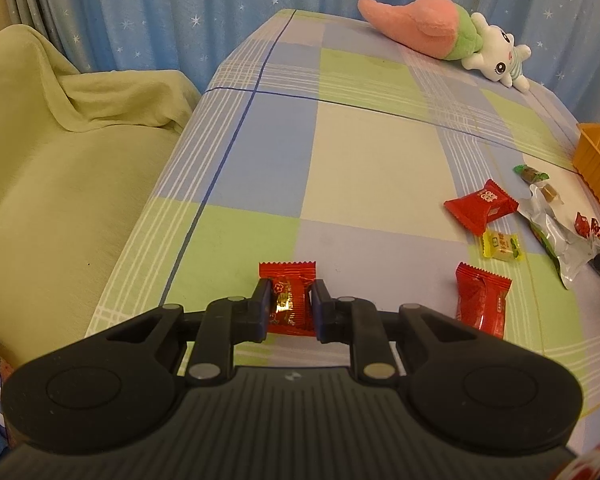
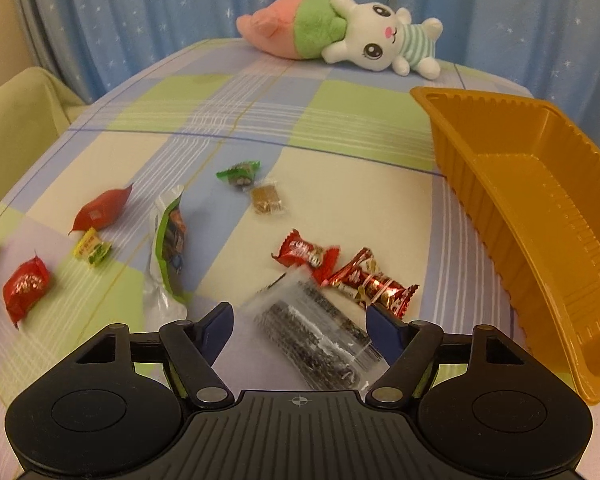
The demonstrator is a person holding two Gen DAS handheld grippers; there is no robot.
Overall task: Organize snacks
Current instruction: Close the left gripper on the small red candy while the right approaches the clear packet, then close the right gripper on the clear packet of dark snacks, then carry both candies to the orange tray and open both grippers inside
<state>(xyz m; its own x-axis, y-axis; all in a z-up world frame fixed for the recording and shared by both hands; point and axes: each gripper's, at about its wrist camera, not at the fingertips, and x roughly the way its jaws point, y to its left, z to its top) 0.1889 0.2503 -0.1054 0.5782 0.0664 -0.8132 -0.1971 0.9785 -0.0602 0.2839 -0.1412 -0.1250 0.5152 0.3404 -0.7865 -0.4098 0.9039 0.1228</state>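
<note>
My left gripper [image 1: 290, 286] is shut on a red candy packet [image 1: 288, 306], held just above the checked tablecloth [image 1: 360, 152]. My right gripper [image 2: 299, 314] stands open over a clear packet with dark contents [image 2: 316, 332], which lies between the fingers without being pinched. Two red foil candies [image 2: 374, 282] lie just beyond it. The orange tray [image 2: 500, 240] sits tilted at the right, with nothing in the part I can see. Other snacks lie scattered to the left: a green-and-silver pouch [image 2: 170, 240], a yellow packet [image 2: 93, 247], red packets [image 2: 25, 284] and a green candy [image 2: 239, 174].
A pink, green and white plush rabbit [image 2: 364, 40] lies at the table's far edge in front of a blue star-patterned curtain [image 2: 140, 8]. A chair draped in green cloth [image 1: 60, 180] stands along the table's left side. In the left wrist view, more red packets [image 1: 482, 304] lie to the right.
</note>
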